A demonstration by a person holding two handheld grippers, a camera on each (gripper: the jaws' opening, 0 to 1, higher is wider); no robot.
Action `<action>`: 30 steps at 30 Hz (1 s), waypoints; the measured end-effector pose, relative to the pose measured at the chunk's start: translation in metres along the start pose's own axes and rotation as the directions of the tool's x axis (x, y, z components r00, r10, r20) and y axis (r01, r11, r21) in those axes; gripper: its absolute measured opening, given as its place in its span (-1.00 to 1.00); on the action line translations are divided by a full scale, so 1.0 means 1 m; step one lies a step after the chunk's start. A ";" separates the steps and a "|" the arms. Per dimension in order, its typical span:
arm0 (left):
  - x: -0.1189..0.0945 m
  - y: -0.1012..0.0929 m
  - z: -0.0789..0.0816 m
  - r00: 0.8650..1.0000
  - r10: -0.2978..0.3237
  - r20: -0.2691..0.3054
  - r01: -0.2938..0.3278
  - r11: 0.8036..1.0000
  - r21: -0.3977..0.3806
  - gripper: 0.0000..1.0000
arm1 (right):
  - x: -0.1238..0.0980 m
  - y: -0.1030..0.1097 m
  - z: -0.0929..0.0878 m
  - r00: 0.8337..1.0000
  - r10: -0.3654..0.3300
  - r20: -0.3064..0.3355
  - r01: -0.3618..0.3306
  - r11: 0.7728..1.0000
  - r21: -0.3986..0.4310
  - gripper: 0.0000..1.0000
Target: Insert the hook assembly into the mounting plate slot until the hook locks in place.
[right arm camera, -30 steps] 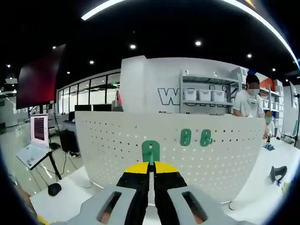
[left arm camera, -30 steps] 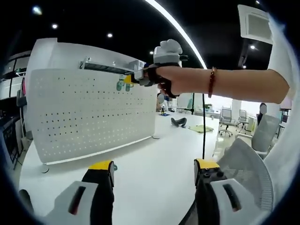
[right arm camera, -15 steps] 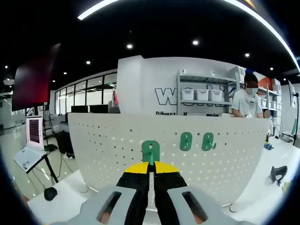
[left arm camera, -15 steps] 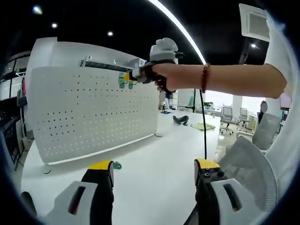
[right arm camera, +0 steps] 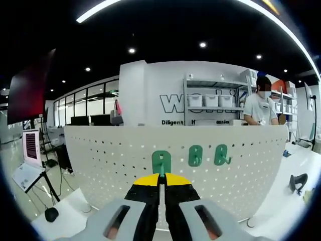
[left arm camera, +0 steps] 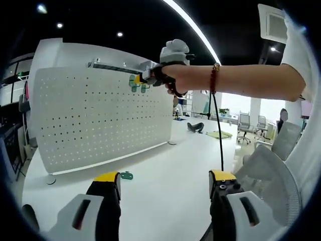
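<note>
My right gripper (right arm camera: 160,176) is clamped on a small green plastic hook (right arm camera: 161,162), up by the white perforated mounting plate (right arm camera: 120,160). It looks light, stiff and slippery; I'd grip its base. My left gripper (left arm camera: 163,182) hangs apart over the counter (left arm camera: 165,170).

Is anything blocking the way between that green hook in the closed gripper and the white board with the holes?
Nothing visible does. The right gripper holds the green hook right up near the pegboard, beside two hooks already hanging.
</note>
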State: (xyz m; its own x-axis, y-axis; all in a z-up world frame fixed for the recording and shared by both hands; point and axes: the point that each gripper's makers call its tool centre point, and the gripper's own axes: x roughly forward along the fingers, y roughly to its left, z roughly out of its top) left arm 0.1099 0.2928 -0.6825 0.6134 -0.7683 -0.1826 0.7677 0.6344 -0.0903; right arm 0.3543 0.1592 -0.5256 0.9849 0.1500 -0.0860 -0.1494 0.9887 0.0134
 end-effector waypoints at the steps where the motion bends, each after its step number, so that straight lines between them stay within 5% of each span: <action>1: 0.000 0.000 -0.001 1.000 0.000 -0.004 0.000 1.000 0.002 0.47 | 0.001 -0.001 0.001 1.000 -0.001 0.002 0.001 1.000 0.002 -0.98; 30: -0.006 0.018 -0.005 0.999 0.051 0.004 -0.050 0.998 -0.030 0.48 | 0.031 -0.006 0.004 0.999 -0.030 -0.010 0.031 0.998 0.051 -0.98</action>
State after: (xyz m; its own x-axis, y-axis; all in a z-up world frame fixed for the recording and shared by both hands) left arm 0.1188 0.3092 -0.6877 0.6522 -0.7356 -0.1831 0.7300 0.6746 -0.1100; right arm 0.3862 0.1577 -0.5243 0.9880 0.1202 -0.0968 -0.1146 0.9915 0.0615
